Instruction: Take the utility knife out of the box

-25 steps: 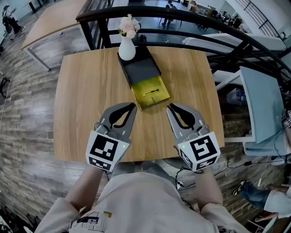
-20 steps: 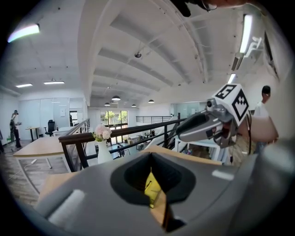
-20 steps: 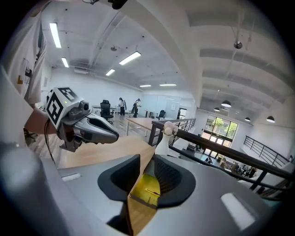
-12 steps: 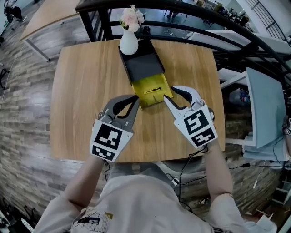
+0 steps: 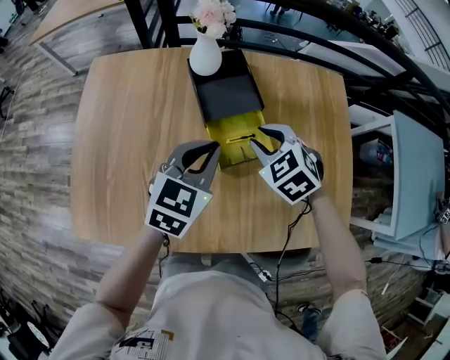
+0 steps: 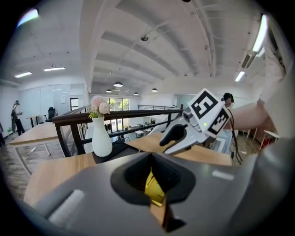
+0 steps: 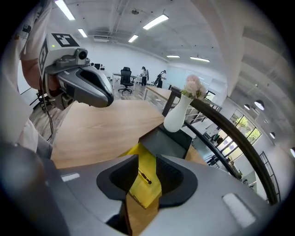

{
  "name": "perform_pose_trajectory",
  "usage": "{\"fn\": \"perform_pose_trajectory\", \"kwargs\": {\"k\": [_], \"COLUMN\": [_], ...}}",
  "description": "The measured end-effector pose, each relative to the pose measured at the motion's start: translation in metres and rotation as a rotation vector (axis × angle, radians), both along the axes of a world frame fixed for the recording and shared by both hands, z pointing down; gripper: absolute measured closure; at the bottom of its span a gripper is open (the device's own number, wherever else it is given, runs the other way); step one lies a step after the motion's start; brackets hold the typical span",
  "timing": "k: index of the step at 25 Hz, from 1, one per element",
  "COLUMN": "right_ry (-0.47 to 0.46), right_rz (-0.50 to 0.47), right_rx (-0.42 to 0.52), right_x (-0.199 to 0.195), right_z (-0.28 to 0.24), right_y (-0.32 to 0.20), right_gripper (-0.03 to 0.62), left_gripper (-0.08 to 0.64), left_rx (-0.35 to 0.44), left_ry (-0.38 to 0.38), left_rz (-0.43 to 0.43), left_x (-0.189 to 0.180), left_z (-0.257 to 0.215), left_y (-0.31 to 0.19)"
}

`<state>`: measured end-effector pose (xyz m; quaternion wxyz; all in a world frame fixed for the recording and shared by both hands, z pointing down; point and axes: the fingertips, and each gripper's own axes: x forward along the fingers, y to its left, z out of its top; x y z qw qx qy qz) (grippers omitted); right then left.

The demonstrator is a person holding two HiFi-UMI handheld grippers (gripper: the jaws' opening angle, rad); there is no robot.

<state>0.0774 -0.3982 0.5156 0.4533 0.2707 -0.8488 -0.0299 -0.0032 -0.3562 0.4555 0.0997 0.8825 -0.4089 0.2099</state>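
Closest to you, the left gripper [image 5: 209,148] sits at 7 o'clock of the tray [image 5: 235,125]. Its jaws are pressed together with nothing in them, tips near the tray's near left corner. Your right gripper [image 5: 258,139] is in at 4 o'clock, tilted down over the tray's right edge. Its jaws have just been opening and stand wide, pads on nothing. Through that gap you see yellow tray and the knife beyond the tips. And there's the knife [image 5: 238,139], a thin dark strip lying crosswise in the yellow tray, just beside your right tips and in neither grip. The tray is slid out of the near end of the black box [image 5: 228,98], which runs toward 12 o'clock on the wooden table [image 5: 119,126]. Farthest out, at the box's far left corner, a white vase [image 5: 205,60] stands upright with pink flowers [image 5: 214,13].
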Motion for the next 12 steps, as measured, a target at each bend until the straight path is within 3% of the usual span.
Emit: {"fn": "perform_pose_trajectory", "kwargs": {"k": [12], "right_ry": [0.134], "right_rz": [-0.092], "right_rx": [-0.173], "right_x": [-0.010], "right_z": [0.118], "right_y": [-0.034], "right_gripper": [0.449], "left_gripper": [0.558], "left_rx": [-0.091], "left_ry": [-0.006], "left_rz": [-0.041], "left_x": [-0.005], "left_z": [0.075], "left_y": [-0.040]}}
